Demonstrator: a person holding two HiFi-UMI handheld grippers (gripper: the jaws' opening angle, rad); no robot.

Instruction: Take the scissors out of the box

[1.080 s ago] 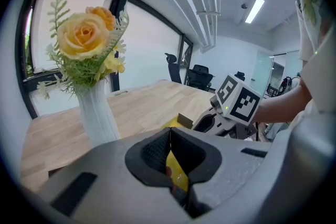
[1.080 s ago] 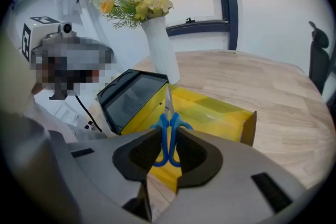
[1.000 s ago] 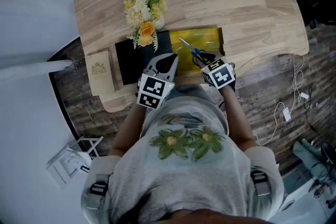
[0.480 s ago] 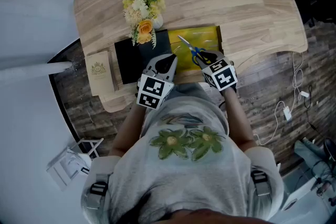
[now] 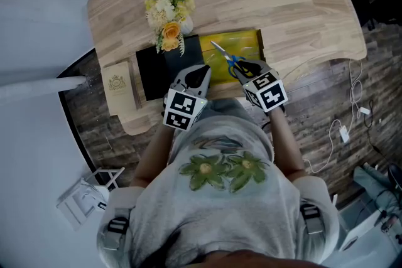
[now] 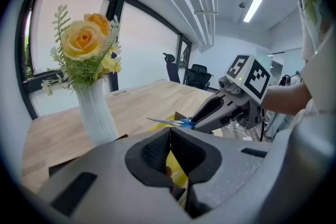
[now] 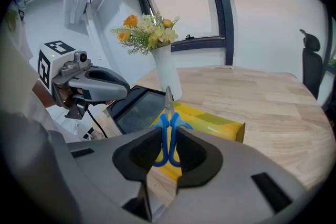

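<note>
Gripping the scissors (image 5: 227, 59) by the blue handles in the right tongs (image 5: 246, 69), held narrow on them, blades pointing away, lifted just above the yellow box (image 5: 246, 44). Left tongs (image 5: 201, 74) closed tip to tip, nothing seen between them, near the box's left corner beside the black lid (image 5: 157, 69). Near the table's (image 5: 282, 3) front edge. Open wood beyond and to the right, vase (image 5: 169, 25) to the left.
</note>
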